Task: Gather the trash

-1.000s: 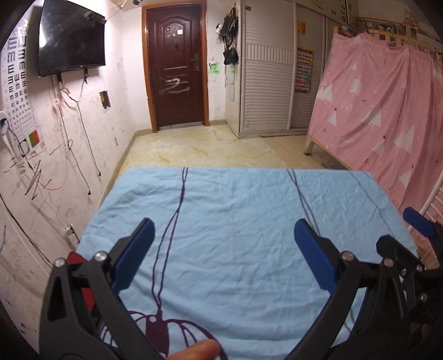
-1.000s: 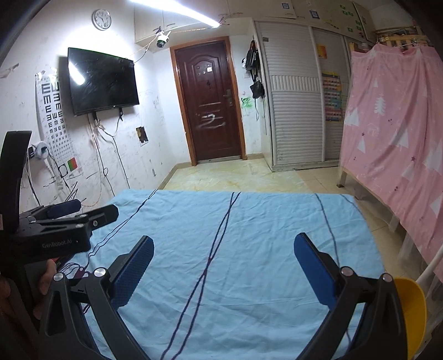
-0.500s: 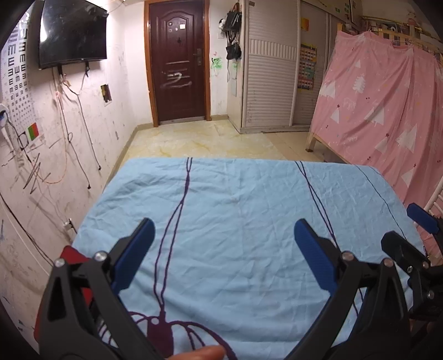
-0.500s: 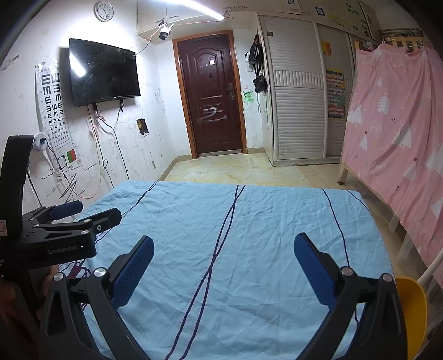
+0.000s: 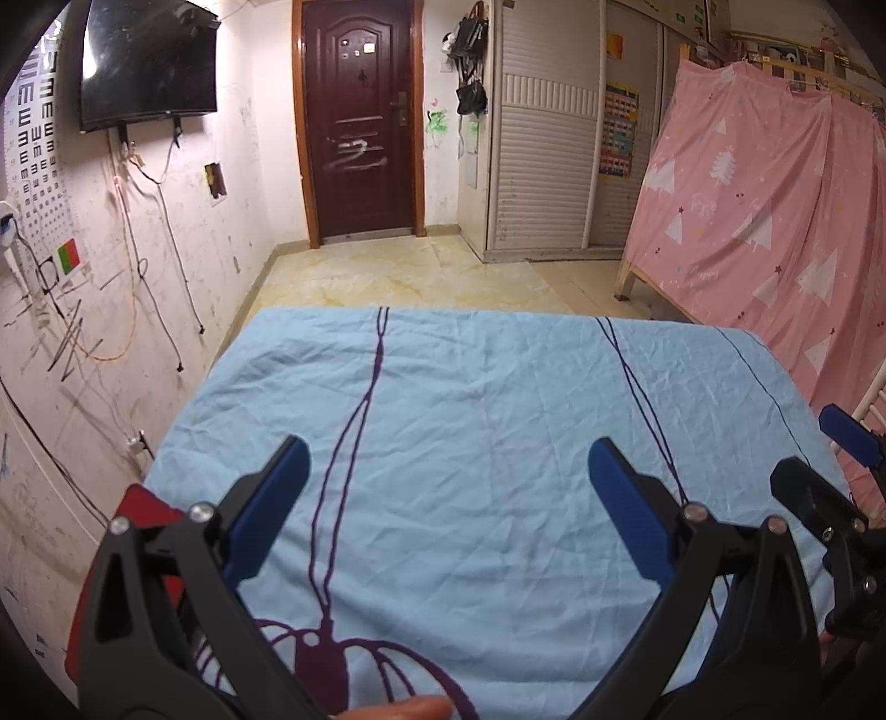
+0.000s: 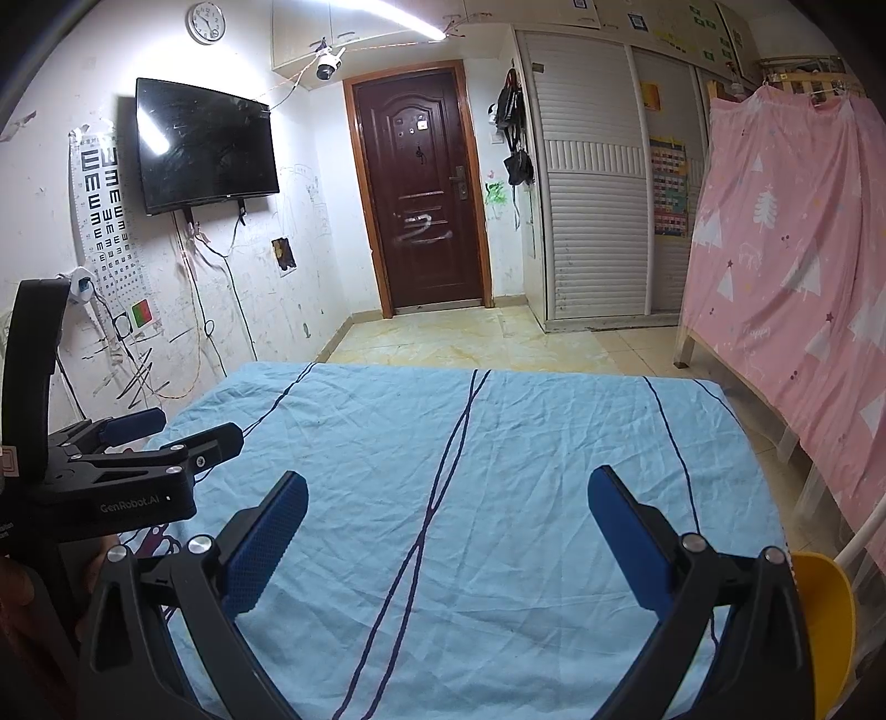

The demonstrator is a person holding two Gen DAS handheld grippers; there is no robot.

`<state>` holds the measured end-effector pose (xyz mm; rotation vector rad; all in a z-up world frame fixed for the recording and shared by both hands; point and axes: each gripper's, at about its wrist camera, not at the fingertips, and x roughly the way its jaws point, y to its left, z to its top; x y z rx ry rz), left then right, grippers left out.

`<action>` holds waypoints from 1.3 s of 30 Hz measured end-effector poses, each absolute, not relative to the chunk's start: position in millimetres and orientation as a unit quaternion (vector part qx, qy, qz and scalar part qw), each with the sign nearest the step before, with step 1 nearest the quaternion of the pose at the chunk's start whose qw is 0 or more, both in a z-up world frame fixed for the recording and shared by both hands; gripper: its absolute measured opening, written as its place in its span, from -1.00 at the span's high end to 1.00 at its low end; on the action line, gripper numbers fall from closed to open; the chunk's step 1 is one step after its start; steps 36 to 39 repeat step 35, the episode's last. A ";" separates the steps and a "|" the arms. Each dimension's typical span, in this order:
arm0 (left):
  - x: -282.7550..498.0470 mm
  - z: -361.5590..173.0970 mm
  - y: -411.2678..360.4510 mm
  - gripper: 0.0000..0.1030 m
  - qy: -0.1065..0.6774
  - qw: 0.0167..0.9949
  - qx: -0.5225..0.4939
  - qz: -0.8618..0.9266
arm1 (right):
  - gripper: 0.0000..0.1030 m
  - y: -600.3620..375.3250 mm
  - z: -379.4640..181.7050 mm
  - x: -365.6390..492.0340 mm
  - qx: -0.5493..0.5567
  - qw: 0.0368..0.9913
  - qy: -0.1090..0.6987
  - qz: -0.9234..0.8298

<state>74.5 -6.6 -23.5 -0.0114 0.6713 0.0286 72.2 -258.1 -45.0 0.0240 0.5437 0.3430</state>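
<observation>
Left wrist view: the left hand-held gripper (image 5: 446, 471) is shown with its 2 blue-padded fingers spread wide and nothing held between them, above a light-blue sheet (image 5: 476, 421) printed with dark purple lines. No trash can be made out on the sheet in either view, so its position, pointing direction and long axis cannot be told. A red object (image 5: 138, 515) is seen just beside the left finger at the sheet's left edge; its identity cannot be determined. Part of the right hand-held gripper (image 5: 841, 498) is visible at the right edge.

Right wrist view: the right hand-held gripper (image 6: 446, 487) is likewise spread wide and empty. The left hand-held gripper (image 6: 144, 443) is seen from the side at the left edge, and the lettering "GenRobot.AI" is read on its black body. A yellow container (image 6: 825, 609) is partly shown at the lower right, beside the sheet's edge. On the far wall, an eye chart (image 6: 102, 205) bearing rows of "E" symbols is hung beside a dark television (image 6: 205, 144); a clock (image 6: 205, 22) is mounted above. A brown door (image 6: 423, 194) and a pink curtain (image 6: 786, 266) printed with white trees are also recorded.
</observation>
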 end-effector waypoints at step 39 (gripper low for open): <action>72.1 -27.1 -7.5 -0.87 0.334 0.942 -0.006 0.016 | -0.83 -254.8 -47.3 73.7 0.009 0.948 0.271 0.168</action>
